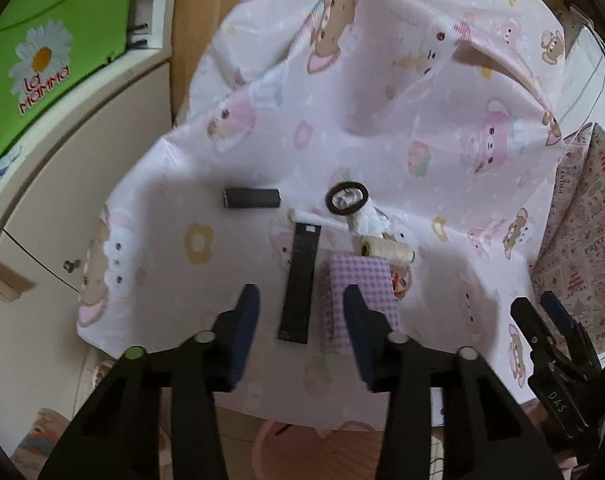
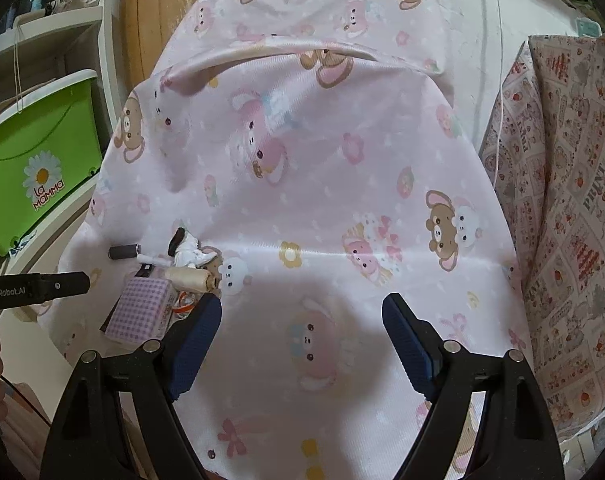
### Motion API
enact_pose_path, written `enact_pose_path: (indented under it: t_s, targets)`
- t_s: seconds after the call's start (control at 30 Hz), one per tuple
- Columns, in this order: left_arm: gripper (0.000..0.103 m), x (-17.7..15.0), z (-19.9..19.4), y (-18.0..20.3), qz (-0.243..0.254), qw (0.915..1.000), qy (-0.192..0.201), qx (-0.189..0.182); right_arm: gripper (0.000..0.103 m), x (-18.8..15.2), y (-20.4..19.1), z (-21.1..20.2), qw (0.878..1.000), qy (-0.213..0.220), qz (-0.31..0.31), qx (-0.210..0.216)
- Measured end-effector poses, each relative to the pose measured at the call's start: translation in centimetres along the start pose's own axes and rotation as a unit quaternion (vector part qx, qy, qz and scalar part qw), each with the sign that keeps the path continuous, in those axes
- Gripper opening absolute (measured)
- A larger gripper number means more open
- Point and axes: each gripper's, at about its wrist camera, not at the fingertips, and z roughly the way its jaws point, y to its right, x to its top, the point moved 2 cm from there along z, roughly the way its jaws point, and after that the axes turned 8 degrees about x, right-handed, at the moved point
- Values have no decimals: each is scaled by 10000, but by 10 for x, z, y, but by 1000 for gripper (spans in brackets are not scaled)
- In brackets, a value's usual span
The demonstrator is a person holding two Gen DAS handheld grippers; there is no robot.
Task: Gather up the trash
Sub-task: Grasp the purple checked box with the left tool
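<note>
On a pink cartoon-print cloth [image 1: 382, 128] lies a small pile: a flat black strip [image 1: 300, 280], a purple checked packet [image 1: 358, 300], a cream thread spool [image 1: 386, 250], a crumpled white tissue [image 1: 368, 220], a black ring [image 1: 346, 198] and a dark spool [image 1: 251, 199]. My left gripper [image 1: 302, 320] is open, its jaws either side of the black strip's near end. My right gripper [image 2: 302, 332] is open and empty over bare cloth, right of the pile; the packet [image 2: 140, 310] and cream spool [image 2: 190, 278] show there too.
A green "La Momma" box [image 1: 50, 60] sits on white shelving at the left. A strawberry-print cloth [image 2: 574, 208] covers something at the right. A pink basket [image 1: 322, 456] stands below the cloth's near edge. The right gripper shows in the left view [image 1: 542, 316].
</note>
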Motion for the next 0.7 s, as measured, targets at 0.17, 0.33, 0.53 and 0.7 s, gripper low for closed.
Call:
enact_pose_path:
  t_s: [0.17, 0.33, 0.53, 0.7]
  targets:
    - [40, -4, 2, 12, 172, 9998, -5, -39, 84, 0, -4, 0, 9999, 25, -118, -66]
    - [73, -11, 8, 28, 332, 9994, 43, 102, 84, 1, -2, -1, 9999, 61, -99, -114]
    - [78, -15, 23, 46, 575, 9982, -15, 194, 84, 5, 8, -7, 9998, 127, 84, -124]
    - [83, -17, 37, 57, 735, 9968, -57, 320, 84, 6, 15, -11, 9996, 143, 193, -132]
